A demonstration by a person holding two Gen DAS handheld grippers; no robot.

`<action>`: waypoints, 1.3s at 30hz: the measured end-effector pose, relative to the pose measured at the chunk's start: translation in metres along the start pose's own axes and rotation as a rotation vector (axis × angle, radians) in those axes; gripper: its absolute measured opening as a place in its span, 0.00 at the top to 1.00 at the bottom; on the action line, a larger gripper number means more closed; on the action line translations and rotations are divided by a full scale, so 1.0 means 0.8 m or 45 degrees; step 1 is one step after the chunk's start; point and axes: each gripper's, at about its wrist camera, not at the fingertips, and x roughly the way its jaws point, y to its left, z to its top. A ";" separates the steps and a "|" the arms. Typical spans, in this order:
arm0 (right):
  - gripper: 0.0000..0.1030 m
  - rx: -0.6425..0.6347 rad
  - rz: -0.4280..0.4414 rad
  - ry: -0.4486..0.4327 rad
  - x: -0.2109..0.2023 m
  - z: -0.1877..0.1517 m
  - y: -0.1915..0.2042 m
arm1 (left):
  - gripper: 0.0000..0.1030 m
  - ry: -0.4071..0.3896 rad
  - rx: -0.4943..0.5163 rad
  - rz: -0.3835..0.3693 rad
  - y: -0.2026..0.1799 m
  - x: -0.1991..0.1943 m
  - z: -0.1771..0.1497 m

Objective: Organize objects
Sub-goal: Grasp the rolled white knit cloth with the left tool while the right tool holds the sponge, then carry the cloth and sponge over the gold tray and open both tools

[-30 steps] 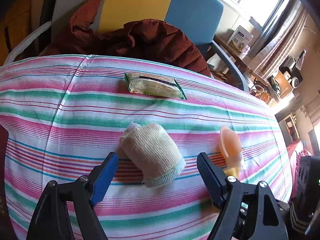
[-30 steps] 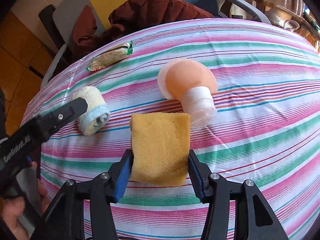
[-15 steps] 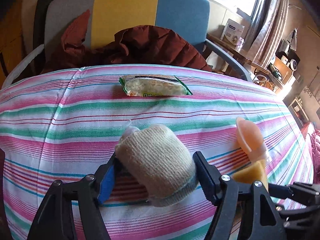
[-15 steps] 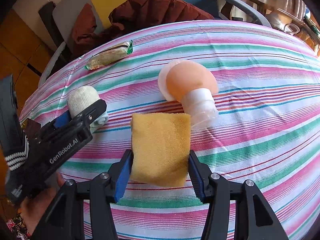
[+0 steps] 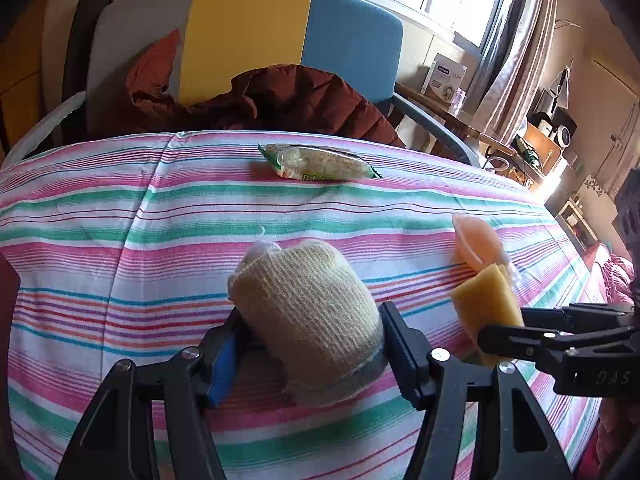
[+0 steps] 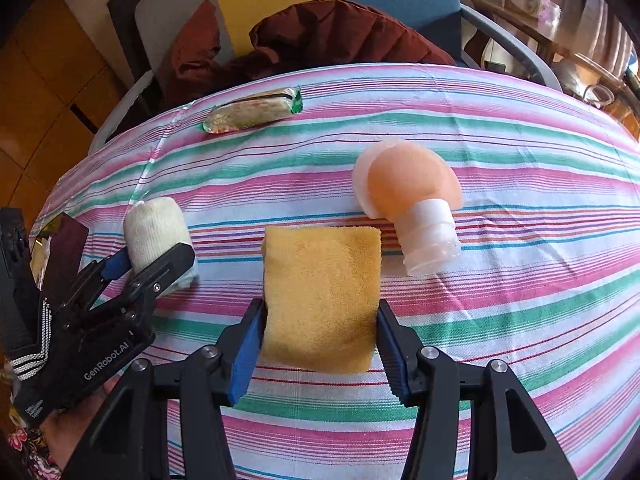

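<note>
A tablecloth [image 6: 500, 320] striped in pink, green and white covers the work surface; behind it stands a chair [image 5: 248, 36] with grey, yellow and blue back panels, a dark red jacket [image 5: 296, 96] heaped on its seat. Item, far left: my left gripper [image 5: 310, 340], its jaws having just been closing, with a rolled cream sock [image 5: 308, 312] between them, both pads touching the roll's sides; in the right wrist view the same roll [image 6: 154, 236] sits at the cloth's left part, the left gripper [image 6: 154, 258] around it and a hand [image 6: 76, 436] below holding the tool. Item, toward the far edge, left of centre: a snack packet [image 6: 252, 114] with green ends, lying flat, well apart from everything else. Item, centre: a yellow sponge [image 6: 320, 300], clamped by its two sides in my right gripper [image 6: 318, 340], jaws partly closed on it. Item, just right of the sponge: a peach silicone piece with a clear threaded collar [image 6: 408, 204], lying on its side on the cloth, near the sponge's far corner.
</note>
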 end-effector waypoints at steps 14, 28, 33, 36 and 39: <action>0.48 -0.062 0.057 -0.018 0.005 -0.004 0.017 | 0.38 -0.035 -0.012 0.004 0.033 -0.059 -0.050; 0.48 -0.113 0.107 -0.009 0.011 -0.011 0.029 | 0.38 -0.081 0.063 -0.124 0.028 -0.153 -0.102; 0.48 -0.117 0.120 -0.020 0.009 -0.012 0.031 | 0.38 -0.155 0.098 -0.101 0.046 -0.206 -0.103; 0.48 -0.142 0.144 -0.060 0.002 -0.012 0.039 | 0.38 -0.180 0.083 -0.084 0.065 -0.230 -0.103; 0.48 -0.199 0.173 -0.102 -0.006 -0.014 0.053 | 0.38 -0.186 0.036 -0.049 0.095 -0.247 -0.105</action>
